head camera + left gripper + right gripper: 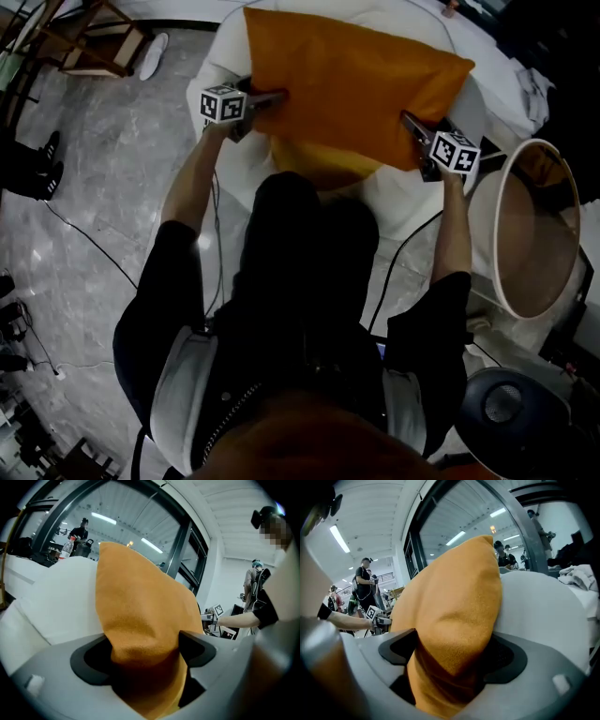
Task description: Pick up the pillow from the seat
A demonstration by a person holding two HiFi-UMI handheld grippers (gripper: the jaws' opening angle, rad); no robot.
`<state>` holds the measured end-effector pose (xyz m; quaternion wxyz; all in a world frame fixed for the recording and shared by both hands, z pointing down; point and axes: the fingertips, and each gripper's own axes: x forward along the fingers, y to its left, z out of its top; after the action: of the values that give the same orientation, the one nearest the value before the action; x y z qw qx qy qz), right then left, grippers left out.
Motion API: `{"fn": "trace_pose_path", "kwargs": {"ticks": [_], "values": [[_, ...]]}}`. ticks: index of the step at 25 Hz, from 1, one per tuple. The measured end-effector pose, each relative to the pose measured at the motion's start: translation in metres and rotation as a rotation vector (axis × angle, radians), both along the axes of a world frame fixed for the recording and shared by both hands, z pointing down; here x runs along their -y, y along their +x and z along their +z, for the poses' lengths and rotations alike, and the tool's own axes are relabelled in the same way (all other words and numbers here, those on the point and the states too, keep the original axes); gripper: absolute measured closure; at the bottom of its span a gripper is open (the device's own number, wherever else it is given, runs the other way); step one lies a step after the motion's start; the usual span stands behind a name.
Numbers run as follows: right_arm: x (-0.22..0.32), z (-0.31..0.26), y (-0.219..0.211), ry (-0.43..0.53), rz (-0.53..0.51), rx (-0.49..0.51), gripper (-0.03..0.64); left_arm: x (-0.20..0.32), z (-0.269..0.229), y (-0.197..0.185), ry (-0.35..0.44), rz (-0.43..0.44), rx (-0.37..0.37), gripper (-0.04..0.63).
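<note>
An orange pillow (356, 84) stands against the back of a white cushioned seat (403, 202) in the head view. My left gripper (277, 97) grips the pillow's left edge and my right gripper (410, 122) grips its lower right corner. In the left gripper view the orange pillow (140, 611) fills the gap of the left gripper (145, 651), bunched between both dark pads. The right gripper view shows the same: the pillow (454, 602) is squeezed inside the right gripper (450, 658). The pillow's lower middle is hidden behind the person's head.
A round tan side table with a white rim (534, 230) stands close to the right of the seat. A wooden chair (94, 42) and a white shoe (153, 54) are on the marble floor at the upper left. Cables (84, 239) trail across the floor.
</note>
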<state>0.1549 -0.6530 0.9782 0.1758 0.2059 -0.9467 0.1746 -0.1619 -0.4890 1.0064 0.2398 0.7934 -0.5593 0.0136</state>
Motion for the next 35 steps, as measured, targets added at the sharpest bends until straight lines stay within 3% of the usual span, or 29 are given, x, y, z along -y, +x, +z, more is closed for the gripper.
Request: {"fn": "trace_pose_path", "kwargs": {"ticks": [8, 16, 22, 35], "values": [[-0.014, -0.010, 0.006, 0.049, 0.012, 0.007, 0.229, -0.007, -0.014, 0.016, 0.051, -0.015, 0.047, 0.218], [-0.029, -0.053, -0.002, 0.112, 0.036, 0.052, 0.232, -0.015, -0.069, 0.007, 0.131, -0.018, 0.112, 0.227], [-0.037, -0.087, 0.000, 0.156, 0.058, 0.060, 0.233, -0.017, -0.101, 0.007, 0.149, -0.013, 0.119, 0.225], [-0.053, -0.234, 0.008, 0.144, 0.097, 0.045, 0.239, -0.022, -0.251, 0.011, 0.148, 0.023, 0.113, 0.224]]}}
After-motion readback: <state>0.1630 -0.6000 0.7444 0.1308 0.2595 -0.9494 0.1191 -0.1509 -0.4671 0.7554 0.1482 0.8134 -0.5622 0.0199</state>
